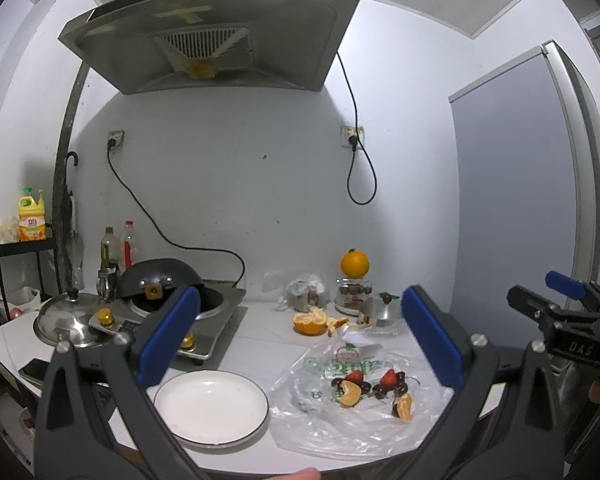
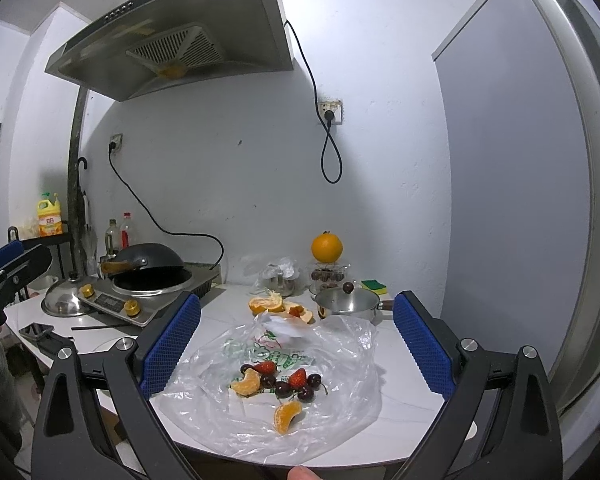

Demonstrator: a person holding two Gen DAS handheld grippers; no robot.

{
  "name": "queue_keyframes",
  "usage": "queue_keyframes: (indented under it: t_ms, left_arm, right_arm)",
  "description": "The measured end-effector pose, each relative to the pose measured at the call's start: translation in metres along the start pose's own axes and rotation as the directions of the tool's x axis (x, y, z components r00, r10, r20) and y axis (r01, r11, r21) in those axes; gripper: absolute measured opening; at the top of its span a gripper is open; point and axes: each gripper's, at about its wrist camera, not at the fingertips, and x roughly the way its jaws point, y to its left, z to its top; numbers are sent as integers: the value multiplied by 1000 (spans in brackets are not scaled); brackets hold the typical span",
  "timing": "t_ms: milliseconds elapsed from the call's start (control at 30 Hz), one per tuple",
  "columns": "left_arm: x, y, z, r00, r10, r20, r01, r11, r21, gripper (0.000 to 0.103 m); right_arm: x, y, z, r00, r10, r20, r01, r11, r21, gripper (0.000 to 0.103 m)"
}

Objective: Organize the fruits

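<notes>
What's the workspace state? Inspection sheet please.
Surface: white countertop, partly covered by a clear plastic bag.
Job's things: strawberries, dark cherries and orange segments on the bag; empty white plate beside it.
Clutter: whole orange, peeled orange, steel saucepan, black wok, phone.
Grippers: left gripper and right gripper open, empty.
Cables: black cord hanging from wall socket.
Surroundings: steel range hood.

I see cool, even overhead light; the steel range hood (image 1: 212, 36) shadows the white wall (image 1: 228, 168) ahead of my grippers. Fisheye edges bend and darken.
</notes>
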Motion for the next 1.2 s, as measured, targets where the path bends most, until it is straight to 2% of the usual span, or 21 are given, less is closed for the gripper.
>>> queue_keyframes:
  t_ms: [1200]
  left_arm:
    - [0,-3,5,1000,-3,-6,3,1000,-5,102]
  right_arm:
    - [2,-3,-2,1000,1,2,-1,1000,12,99]
